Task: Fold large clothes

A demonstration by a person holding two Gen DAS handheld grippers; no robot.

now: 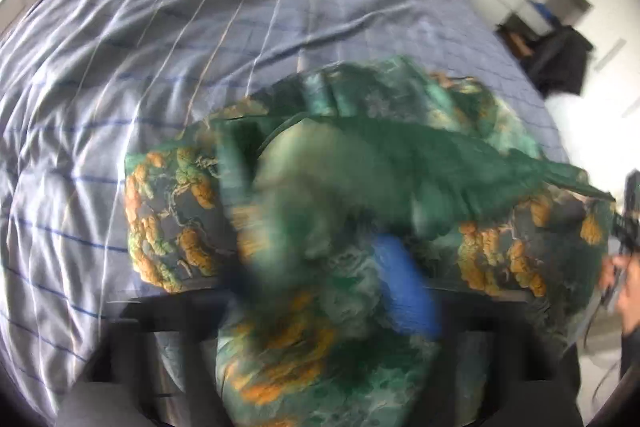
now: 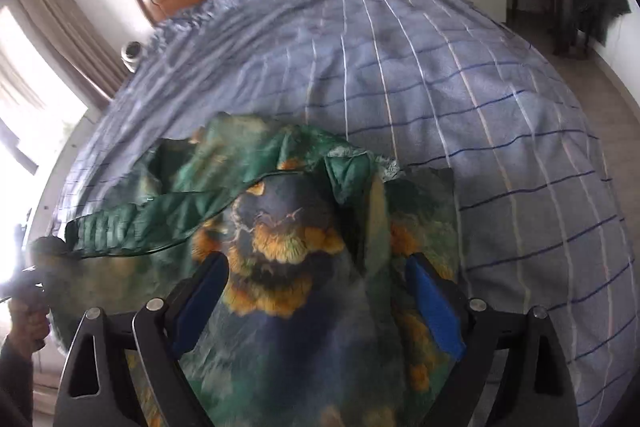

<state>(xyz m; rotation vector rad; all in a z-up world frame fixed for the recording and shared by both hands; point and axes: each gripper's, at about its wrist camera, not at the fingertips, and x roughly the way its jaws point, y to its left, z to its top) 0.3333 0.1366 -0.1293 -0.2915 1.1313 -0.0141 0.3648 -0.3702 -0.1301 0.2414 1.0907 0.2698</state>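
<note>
A thin, crumpled garment (image 2: 280, 227) with a green and orange print lies on a bed (image 2: 460, 99) covered by a soft blue checked sheet. The right gripper (image 2: 320, 303) points steeply down over it, its blue pads (image 2: 436, 307) standing wide apart and pressing on nothing. The left gripper (image 1: 340, 291) is blurred, its jaws nearly closed with cloth bunched there; whether it grips the cloth, I cannot tell.

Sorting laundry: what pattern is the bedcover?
Bedcover: pale blue with white and dark-blue grid lines; clearest in right wrist view.
</note>
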